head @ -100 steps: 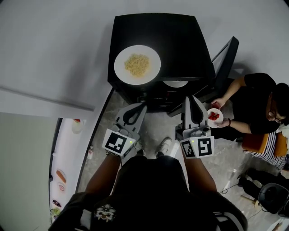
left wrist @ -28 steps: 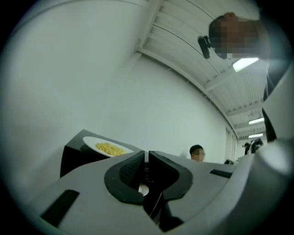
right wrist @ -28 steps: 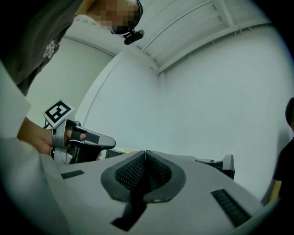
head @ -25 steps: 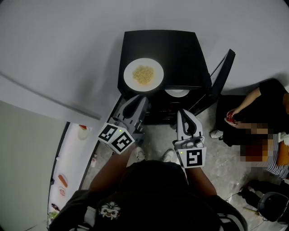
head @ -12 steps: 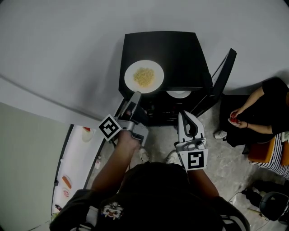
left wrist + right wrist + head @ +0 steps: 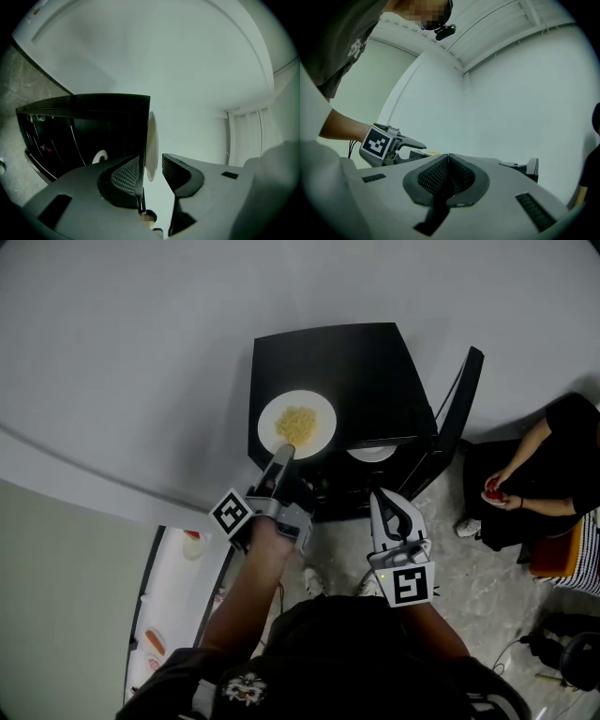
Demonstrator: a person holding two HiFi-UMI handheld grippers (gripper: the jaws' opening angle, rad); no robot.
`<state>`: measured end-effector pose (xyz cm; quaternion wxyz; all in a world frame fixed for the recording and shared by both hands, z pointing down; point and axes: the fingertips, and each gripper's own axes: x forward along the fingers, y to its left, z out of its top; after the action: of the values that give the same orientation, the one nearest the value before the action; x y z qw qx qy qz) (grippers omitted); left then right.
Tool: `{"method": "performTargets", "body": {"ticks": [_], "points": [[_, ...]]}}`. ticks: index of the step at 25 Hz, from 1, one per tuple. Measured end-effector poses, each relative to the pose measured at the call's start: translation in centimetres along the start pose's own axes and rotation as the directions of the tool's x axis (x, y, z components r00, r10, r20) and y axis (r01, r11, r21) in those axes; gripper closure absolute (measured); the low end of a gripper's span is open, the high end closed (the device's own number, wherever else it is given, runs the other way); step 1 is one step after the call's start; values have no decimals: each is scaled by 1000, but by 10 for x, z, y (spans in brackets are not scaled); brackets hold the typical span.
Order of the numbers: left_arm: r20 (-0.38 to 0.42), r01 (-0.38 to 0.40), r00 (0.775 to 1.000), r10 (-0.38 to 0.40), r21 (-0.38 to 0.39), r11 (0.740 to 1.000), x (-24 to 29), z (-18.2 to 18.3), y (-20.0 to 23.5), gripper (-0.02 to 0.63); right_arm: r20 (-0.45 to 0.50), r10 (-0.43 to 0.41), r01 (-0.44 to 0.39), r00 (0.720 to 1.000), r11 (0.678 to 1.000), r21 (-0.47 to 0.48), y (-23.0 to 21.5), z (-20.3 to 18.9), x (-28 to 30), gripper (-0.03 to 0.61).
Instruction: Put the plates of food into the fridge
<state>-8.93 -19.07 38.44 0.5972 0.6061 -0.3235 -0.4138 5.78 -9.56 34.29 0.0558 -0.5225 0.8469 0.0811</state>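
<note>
A white plate of yellow noodles sits on top of a small black fridge whose door stands open. My left gripper is turned on its side at the plate's near rim. In the left gripper view the plate shows edge-on between the jaws of the left gripper; they are closing, with a gap still at the right pad. A second white plate lies inside the fridge. My right gripper hangs shut and empty in front of the fridge; its pads meet.
A seated person at the right holds a small plate of red food. A tall white fridge door with food on its shelves stands open at the lower left. Grey stone floor lies before the fridge. The left gripper also shows in the right gripper view.
My left gripper has reached forward and up to the noodle plate's rim, rolled onto its side and opened its jaws. The right gripper has stayed shut, almost in place.
</note>
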Motion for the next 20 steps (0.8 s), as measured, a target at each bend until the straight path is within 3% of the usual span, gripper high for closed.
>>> {"method": "performTargets", "body": {"ticks": [11,15,20], "points": [[0,-67,998,67,-1,998,0,0,5,492,-13,20,-20,1000,1000,-14,3,-2,0,555],[9,-51,999,51,10,999,2,1,-1,554,-12,20,-20,1000,1000,-20,7,-2,0,554],[9,-47,999,47,7,999,1,0,-2,558,-29,23,-24,999,999,-31,7,-4,0,554]]}}
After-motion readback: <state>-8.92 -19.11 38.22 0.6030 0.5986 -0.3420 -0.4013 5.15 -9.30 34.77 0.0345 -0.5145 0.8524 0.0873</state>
